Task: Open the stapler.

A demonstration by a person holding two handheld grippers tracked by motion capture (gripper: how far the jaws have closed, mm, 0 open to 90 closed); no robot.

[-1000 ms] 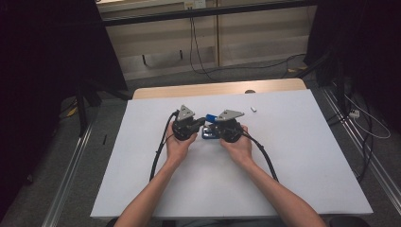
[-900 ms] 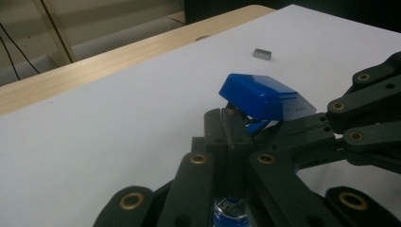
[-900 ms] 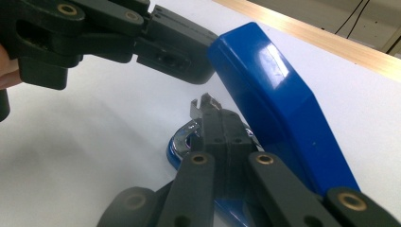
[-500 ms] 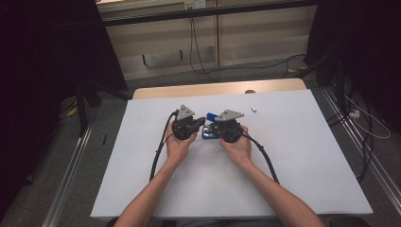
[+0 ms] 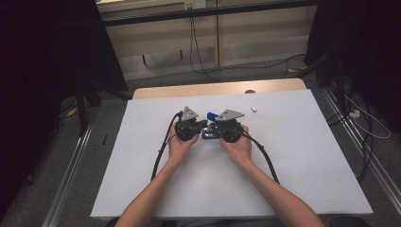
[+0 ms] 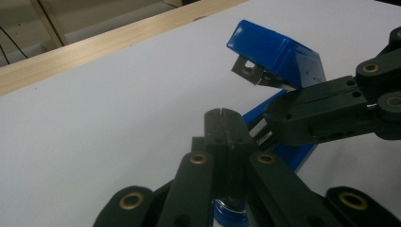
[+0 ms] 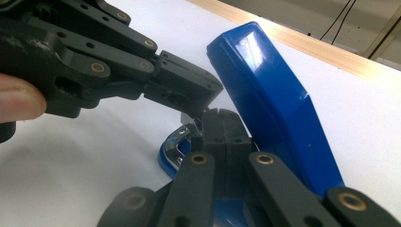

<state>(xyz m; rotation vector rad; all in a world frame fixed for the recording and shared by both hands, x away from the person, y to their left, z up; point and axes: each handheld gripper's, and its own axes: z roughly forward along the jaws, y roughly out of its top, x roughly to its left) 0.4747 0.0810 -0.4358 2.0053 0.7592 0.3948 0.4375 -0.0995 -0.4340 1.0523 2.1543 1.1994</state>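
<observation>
Lying on the white table [image 5: 142, 165] between both hands, the blue stapler [image 5: 211, 134] sits near the middle, a little toward the far edge. Its top arm [image 6: 279, 59] is swung up and open, tilting away from the base [image 7: 176, 151]; the metal magazine mouth shows under the raised arm's tip in the left gripper view. Whether any staples sit inside cannot be told. From above, its long axis runs roughly from the near side to the far side of the table, the raised tip pointing to the far side.

Each claw has its jaws pressed fully together. The left claw [image 6: 221, 113] and right claw [image 7: 218, 113] both reach into the gap by the hinge, tips close to each other; whether either pinches a part is unclear. A small white piece [image 5: 253, 109] lies well apart on the table.
</observation>
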